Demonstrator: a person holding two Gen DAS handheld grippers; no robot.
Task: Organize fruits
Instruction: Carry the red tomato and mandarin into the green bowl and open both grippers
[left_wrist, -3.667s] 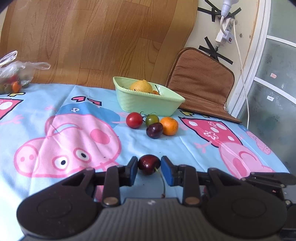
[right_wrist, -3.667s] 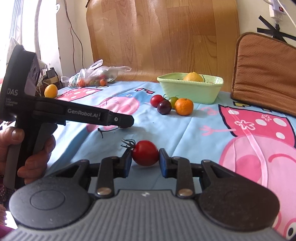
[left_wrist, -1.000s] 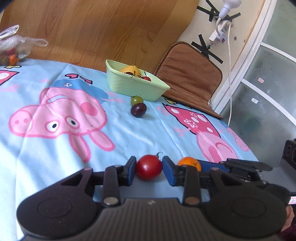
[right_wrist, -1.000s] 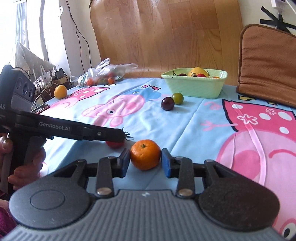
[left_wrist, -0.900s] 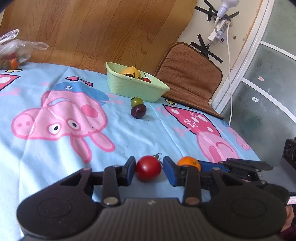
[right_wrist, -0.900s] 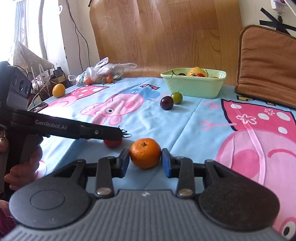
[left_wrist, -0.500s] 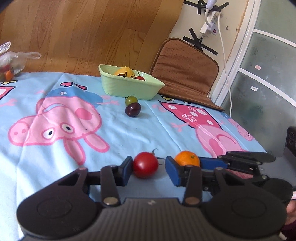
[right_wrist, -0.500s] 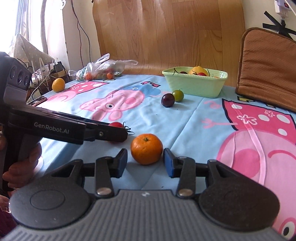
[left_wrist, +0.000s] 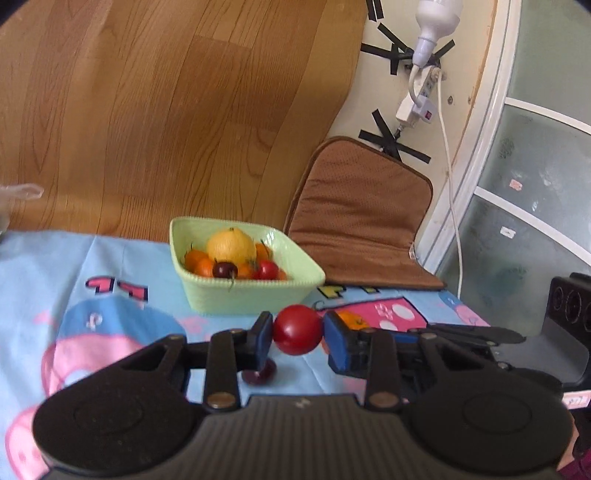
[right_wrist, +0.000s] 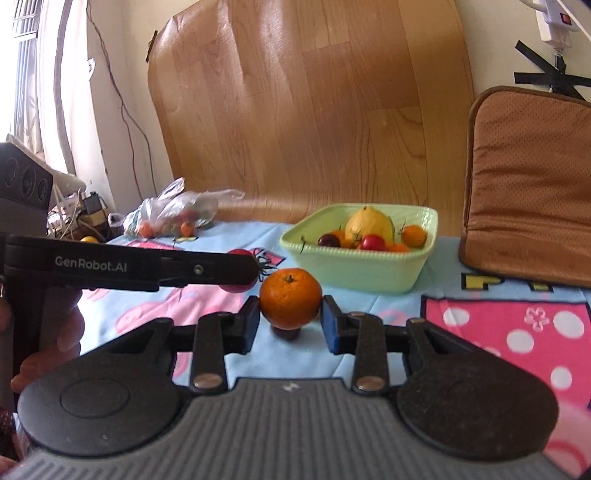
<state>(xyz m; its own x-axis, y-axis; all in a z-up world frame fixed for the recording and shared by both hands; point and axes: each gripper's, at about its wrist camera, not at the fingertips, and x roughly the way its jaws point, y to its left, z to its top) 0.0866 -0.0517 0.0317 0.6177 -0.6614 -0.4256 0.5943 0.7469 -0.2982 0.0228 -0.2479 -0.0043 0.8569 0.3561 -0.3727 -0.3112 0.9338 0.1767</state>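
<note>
Left gripper (left_wrist: 298, 334): closed on a red tomato (left_wrist: 297, 329), blue pads pressed to both its sides, the fruit lifted clear of the cloth.
Right gripper (right_wrist: 290, 319): clamped on a small orange (right_wrist: 290, 298), held up off the table; in the left wrist view only a sliver of this orange shows past the left gripper's right pad.
Grippers to each other: side by side, the left gripper's fingers just left of the orange in the right wrist view, with the tomato's green stem nearly at the orange's skin.
Green basket (right_wrist: 419, 271): on the table beyond both grippers, near them, in front of the wooden board (left_wrist: 177, 110); it holds a large yellow citrus (left_wrist: 231, 246), several small oranges, a red tomato and a dark cherry.
Dark plum (left_wrist: 259, 373): on the tablecloth (left_wrist: 110, 266) below the held fruit, mostly hidden by the fingers; it may be a plum or large cherry, too covered to be sure.
Plastic bag of fruit (right_wrist: 173, 214): far left edge of the table, well apart from the basket.
Brown cushion (right_wrist: 532, 184): leaning upright to the right of the basket.
</note>
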